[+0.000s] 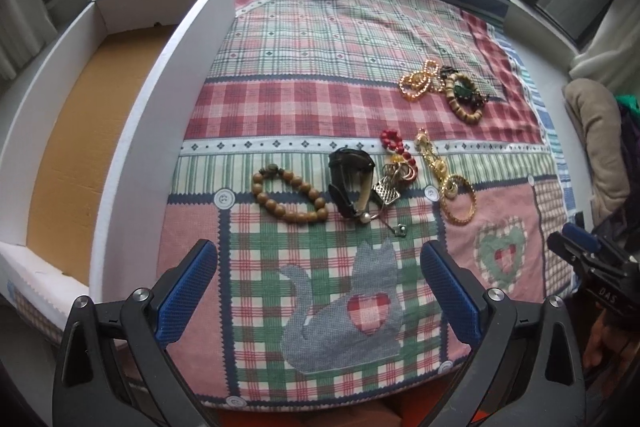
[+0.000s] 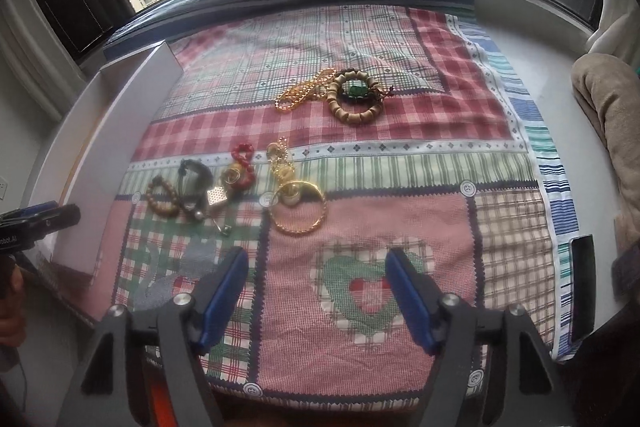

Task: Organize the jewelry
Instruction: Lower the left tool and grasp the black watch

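Both hand-held grippers (image 1: 318,263) (image 2: 316,269) agape, jewelry (image 1: 362,183) strewn sideways across quilt (image 1: 300,75), box (image 1: 132,155) lengthwise alongside.

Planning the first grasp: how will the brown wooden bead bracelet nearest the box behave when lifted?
The brown bead bracelet is separate beads in a loop, so it probably sags. Round beads may slip from the jaws. It looks light.

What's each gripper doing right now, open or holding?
Left gripper: open, holding nothing, above the cloth.
Right gripper: open, holding nothing.
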`<state>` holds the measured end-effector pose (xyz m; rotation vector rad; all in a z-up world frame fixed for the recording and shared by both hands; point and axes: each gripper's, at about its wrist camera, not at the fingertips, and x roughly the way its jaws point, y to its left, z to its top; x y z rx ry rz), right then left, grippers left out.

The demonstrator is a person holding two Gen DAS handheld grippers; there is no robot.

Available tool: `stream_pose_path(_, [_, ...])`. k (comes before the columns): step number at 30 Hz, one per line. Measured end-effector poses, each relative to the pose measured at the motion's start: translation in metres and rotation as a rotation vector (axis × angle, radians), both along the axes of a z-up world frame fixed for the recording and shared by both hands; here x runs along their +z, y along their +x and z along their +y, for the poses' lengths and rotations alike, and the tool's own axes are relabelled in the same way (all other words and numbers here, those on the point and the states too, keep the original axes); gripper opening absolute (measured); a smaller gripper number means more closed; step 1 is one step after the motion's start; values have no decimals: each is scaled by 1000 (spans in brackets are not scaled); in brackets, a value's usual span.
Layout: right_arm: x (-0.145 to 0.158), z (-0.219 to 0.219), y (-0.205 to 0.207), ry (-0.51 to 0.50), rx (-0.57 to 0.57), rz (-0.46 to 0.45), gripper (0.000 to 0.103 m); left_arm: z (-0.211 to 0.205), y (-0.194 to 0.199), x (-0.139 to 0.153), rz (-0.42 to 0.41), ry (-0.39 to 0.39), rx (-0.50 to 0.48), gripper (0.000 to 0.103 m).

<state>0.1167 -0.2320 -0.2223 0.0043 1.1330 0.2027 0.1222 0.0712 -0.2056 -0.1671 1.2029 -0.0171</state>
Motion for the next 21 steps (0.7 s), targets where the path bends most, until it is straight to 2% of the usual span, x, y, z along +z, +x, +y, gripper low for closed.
stream_pose_path(3, [-28,-4,16,32,-3,40,52,-8,23,-21,7,9,-28,88])
stream_pose_path(7, [-57,-5,37,69,-33,69,49,-11,48,-48,42,3,-36,77])
stream_pose_path(11, [-82,1,60,99,-49,78,44,-21,64,-72,64,52,-83,69])
stream_pose_path(13, [-95,7,71,88,-41,94,41,-24,72,-82,79,61,-102,62])
stream_pose_path(19, [-129,21,92,25,-19,165,35,-33,88,-100,110,120,-118,59])
stream_pose_path(21, [-129,25,92,-1,-17,151,33,-34,90,-104,118,132,-119,59])
